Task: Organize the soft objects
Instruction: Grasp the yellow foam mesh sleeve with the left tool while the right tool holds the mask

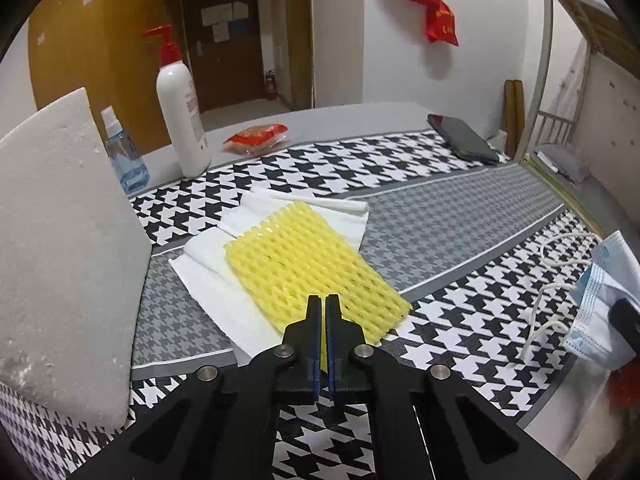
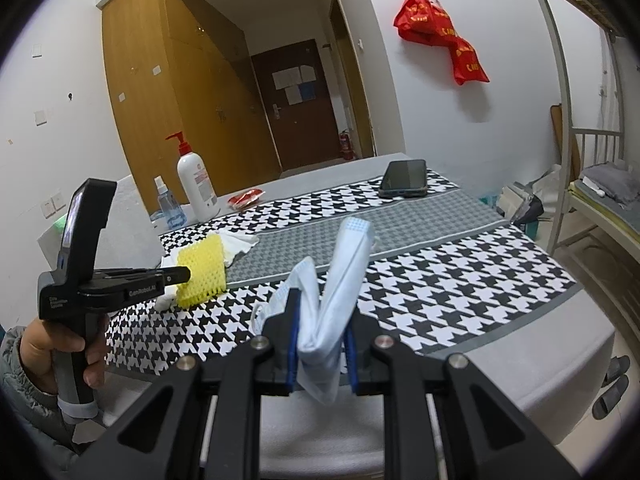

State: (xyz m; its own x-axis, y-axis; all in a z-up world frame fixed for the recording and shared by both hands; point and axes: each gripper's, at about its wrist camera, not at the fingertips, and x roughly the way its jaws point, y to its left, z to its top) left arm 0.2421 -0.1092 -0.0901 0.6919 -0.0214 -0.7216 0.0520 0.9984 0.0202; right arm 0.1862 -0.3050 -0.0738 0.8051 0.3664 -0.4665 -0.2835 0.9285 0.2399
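A yellow foam net (image 1: 312,268) lies on white tissue paper (image 1: 208,276) on the houndstooth table mat (image 1: 460,332). My left gripper (image 1: 323,304) is shut at the net's near edge; whether it pinches the net I cannot tell. It also shows in the right wrist view (image 2: 186,274), touching the net (image 2: 202,276). My right gripper (image 2: 320,320) is shut on a light blue face mask (image 2: 340,280) and holds it above the mat. The mask with its ear loops also shows at the right of the left wrist view (image 1: 600,292).
A white foam block (image 1: 60,248) stands at the left. A white pump bottle (image 1: 182,108), a blue spray bottle (image 1: 124,152) and a red snack packet (image 1: 256,138) stand at the back. A black phone (image 1: 462,138) lies far right. A bunk bed frame (image 2: 568,128) is beyond the table.
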